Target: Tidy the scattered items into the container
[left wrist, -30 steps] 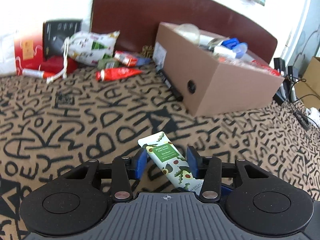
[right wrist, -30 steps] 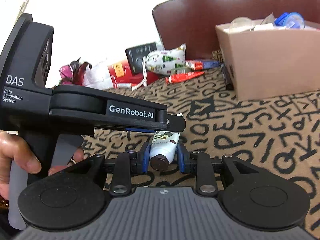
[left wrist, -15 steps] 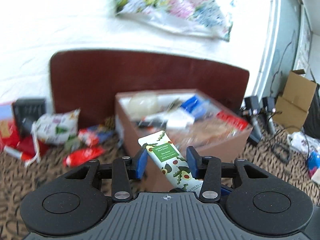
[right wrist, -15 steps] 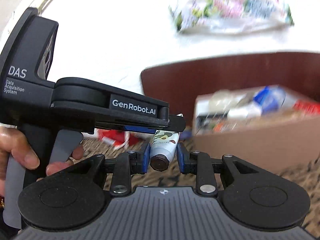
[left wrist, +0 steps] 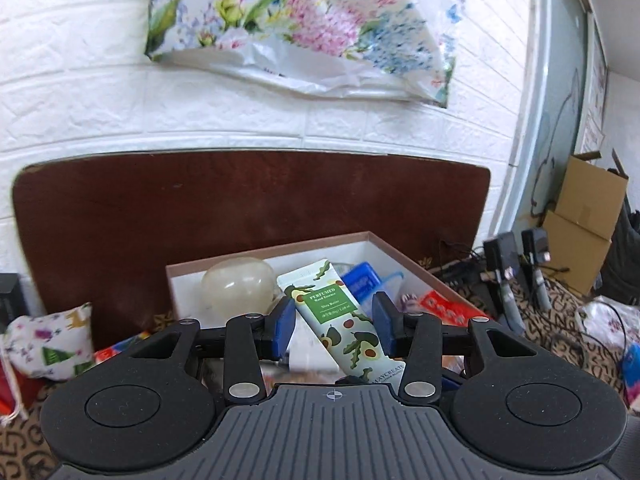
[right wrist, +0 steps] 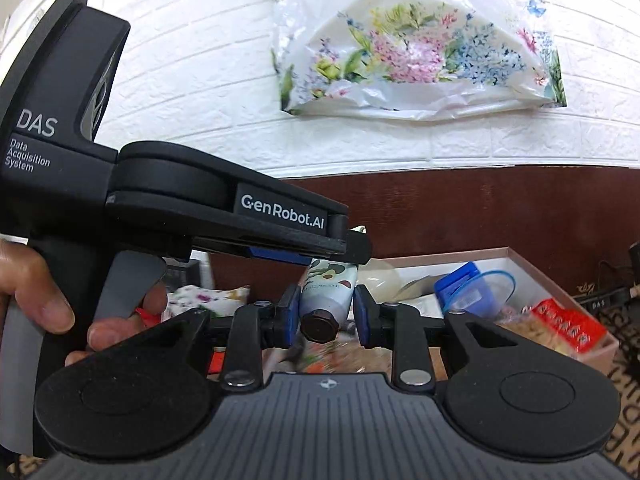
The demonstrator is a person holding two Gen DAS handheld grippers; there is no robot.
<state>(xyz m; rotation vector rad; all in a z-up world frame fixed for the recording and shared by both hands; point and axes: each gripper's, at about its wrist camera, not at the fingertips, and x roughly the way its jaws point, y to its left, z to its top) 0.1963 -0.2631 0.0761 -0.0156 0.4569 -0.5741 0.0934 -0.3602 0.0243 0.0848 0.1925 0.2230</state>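
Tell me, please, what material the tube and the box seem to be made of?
Tube: probably soft plastic with a smooth, slightly glossy printed skin and a flat crimped end; its dark cap looks like hard plastic.
Box: likely cardboard, matte brown outside and white inside, with thin, straight walls.

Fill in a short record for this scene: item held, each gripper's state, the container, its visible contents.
item held: hand cream tube
left gripper: shut on the flat end
right gripper: shut on the cap end
container: open cardboard box, beyond the tube
visible contents: pale round object, blue item, red packet
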